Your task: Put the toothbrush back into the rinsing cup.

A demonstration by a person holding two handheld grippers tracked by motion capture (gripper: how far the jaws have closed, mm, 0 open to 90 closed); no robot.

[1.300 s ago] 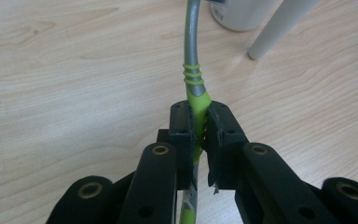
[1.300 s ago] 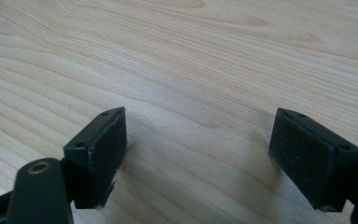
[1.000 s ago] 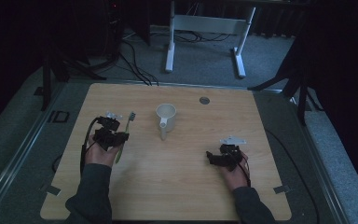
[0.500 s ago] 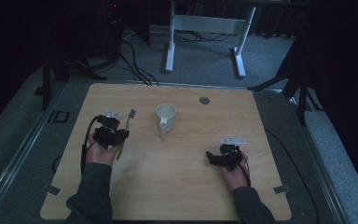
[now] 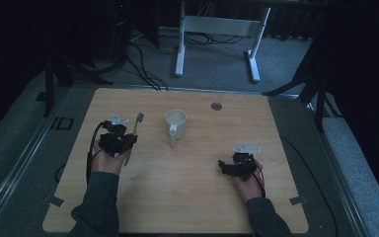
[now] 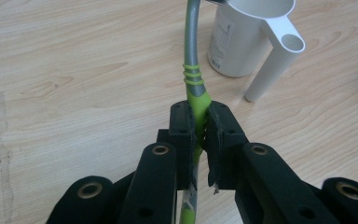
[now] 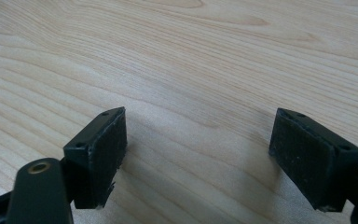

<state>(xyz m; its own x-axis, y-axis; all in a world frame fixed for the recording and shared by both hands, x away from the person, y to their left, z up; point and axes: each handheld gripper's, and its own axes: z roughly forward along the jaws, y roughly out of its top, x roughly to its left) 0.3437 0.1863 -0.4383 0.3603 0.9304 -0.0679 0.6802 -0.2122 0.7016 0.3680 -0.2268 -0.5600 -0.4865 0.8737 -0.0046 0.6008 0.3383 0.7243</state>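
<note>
The left hand-held gripper [image 6: 199, 128] pinched the green-and-grey plastic toothbrush [image 6: 192, 60] low on its green grip, its 2 pads pressed against the handle, probably so the long neck stayed free to be steered. The toothbrush pointed toward the white plastic measuring cup with a tubular handle [image 6: 247, 39], which stood upright just beside it on the pale wooden worktop [image 5: 187, 197]. Whether the handle's end touched the wood was hard to tell. The right hand-held gripper [image 7: 205, 144] hovered spread and empty over bare wood, well apart, seemingly kept in reserve.
</note>
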